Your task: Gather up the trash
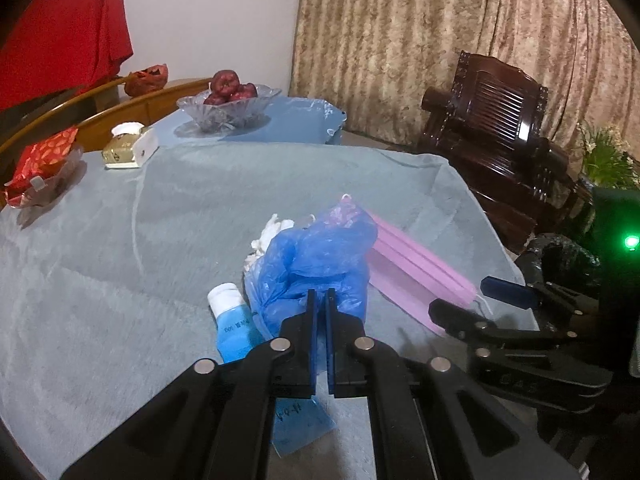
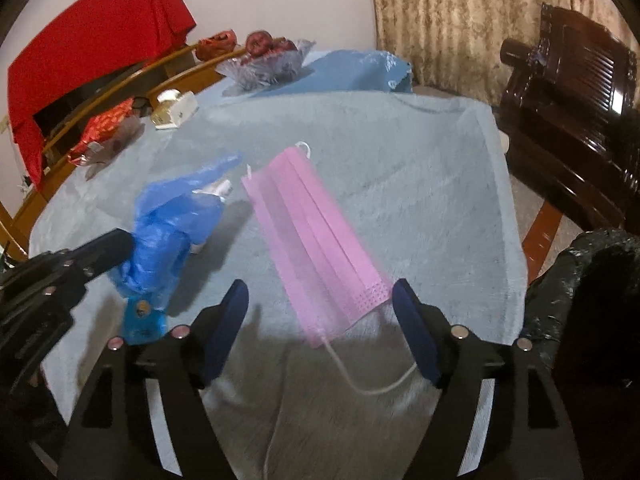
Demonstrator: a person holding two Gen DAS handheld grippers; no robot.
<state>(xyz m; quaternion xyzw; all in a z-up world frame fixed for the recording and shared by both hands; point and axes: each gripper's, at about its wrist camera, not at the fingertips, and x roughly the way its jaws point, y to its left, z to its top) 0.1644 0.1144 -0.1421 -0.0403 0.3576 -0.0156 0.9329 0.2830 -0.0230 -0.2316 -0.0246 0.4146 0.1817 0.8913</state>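
A crumpled blue plastic bag (image 1: 316,256) (image 2: 168,232) lies bunched on the grey-blue cloth, and my left gripper (image 1: 320,292) (image 2: 120,246) is shut on its near edge. Under and beside the bag are a blue tube with a white cap (image 1: 234,328) (image 2: 144,320) and a white tissue wad (image 1: 272,232) (image 2: 218,190). A pink face mask (image 1: 412,268) (image 2: 316,236) lies flat to the right. My right gripper (image 2: 320,286) (image 1: 460,294) stands open, its fingers either side of the mask's near end without pressing it; the white ear loop trails by the right finger.
At the far side stand a glass bowl of red apples (image 1: 228,108), a tissue box (image 1: 128,148) and a red packet in a dish (image 1: 40,168). A dark wooden chair (image 1: 500,132) stands to the right. A black crinkled bag (image 2: 592,280) sits off the table's right edge.
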